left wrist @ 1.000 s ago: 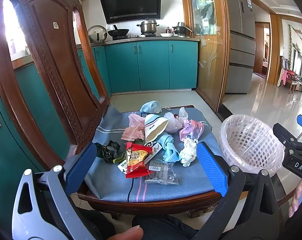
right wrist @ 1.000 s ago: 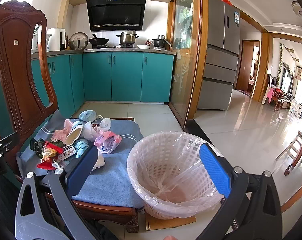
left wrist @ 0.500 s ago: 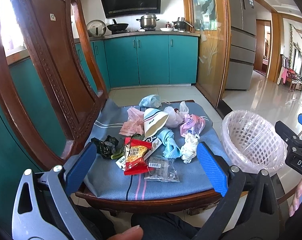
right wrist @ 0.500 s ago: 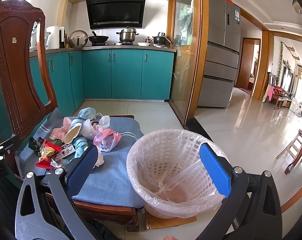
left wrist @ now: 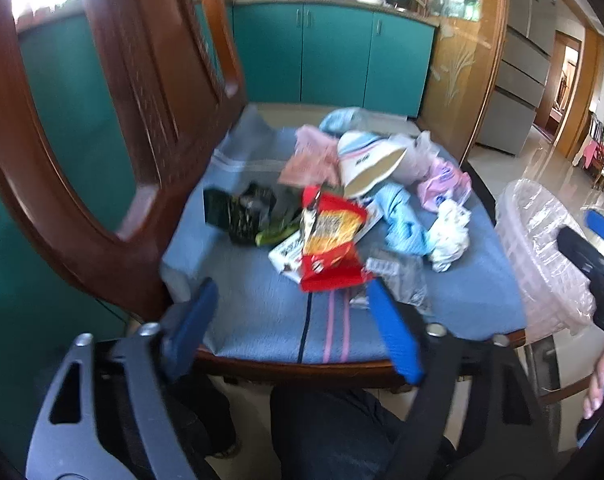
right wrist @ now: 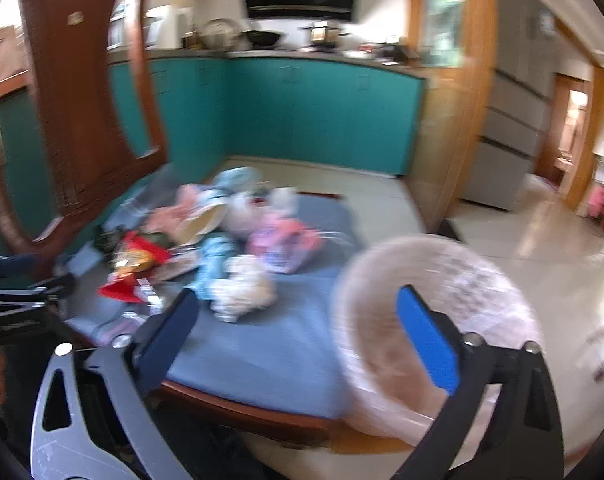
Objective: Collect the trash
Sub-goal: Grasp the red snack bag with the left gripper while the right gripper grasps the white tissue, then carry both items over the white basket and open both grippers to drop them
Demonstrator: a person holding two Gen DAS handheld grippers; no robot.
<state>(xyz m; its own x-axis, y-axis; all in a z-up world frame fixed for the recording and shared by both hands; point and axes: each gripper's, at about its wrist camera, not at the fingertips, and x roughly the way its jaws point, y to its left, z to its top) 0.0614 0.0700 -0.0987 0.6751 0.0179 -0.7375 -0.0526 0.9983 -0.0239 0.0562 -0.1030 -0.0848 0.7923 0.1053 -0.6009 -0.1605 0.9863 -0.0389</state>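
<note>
Red crinkly snack wrapper (left wrist: 329, 240) lies just ahead of your left tongs (left wrist: 292, 328), closing, nothing between them; right tongs (right wrist: 298, 328) too.

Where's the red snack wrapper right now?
In the left wrist view the red snack wrapper lies mid-pile on the blue seat cushion, between the black wrapper and the light blue cloth.

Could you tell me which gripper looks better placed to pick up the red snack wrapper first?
Left. The left gripper points at the red snack wrapper just ahead, jaws closing on nothing yet; the right gripper faces the white crumpled paper.
</note>
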